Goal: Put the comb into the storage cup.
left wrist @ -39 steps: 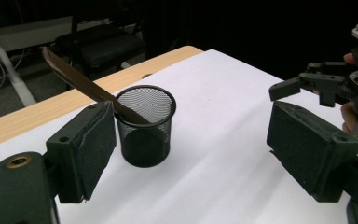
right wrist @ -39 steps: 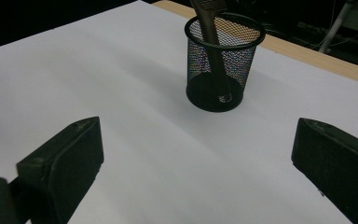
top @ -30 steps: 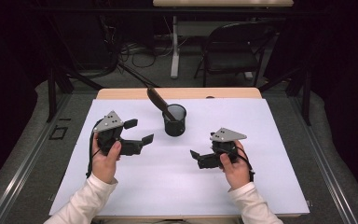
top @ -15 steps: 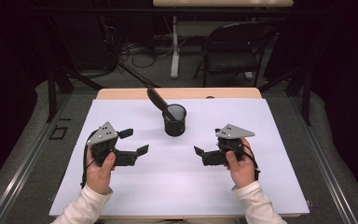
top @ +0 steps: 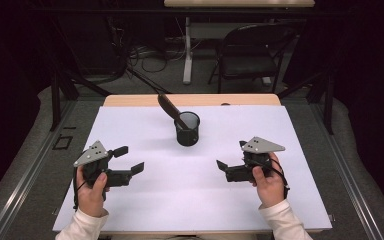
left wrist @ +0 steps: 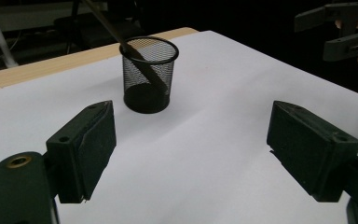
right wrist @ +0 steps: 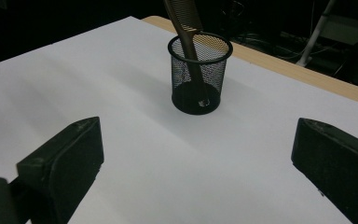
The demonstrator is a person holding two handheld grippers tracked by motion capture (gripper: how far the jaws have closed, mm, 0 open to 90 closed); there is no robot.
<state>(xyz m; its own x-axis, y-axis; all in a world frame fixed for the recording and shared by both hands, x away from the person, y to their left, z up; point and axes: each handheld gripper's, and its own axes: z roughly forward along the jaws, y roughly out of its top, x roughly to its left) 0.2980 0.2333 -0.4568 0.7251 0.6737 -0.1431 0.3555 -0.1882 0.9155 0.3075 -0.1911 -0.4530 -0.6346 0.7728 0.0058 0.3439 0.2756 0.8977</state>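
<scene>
Grippers (top: 129, 160) (top: 231, 160) drawn back (both open).

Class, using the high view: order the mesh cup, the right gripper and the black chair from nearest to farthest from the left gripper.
Measured from the left gripper:
1. Mesh cup, at the table's middle, with a comb leaning out of it.
2. Right gripper, across the table on the right side.
3. Black chair, on the floor beyond the table's far edge.

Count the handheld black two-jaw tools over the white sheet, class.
2. The left black two-jaw tool is at the white sheet's near-left; the right black two-jaw tool at its near-right.
</scene>
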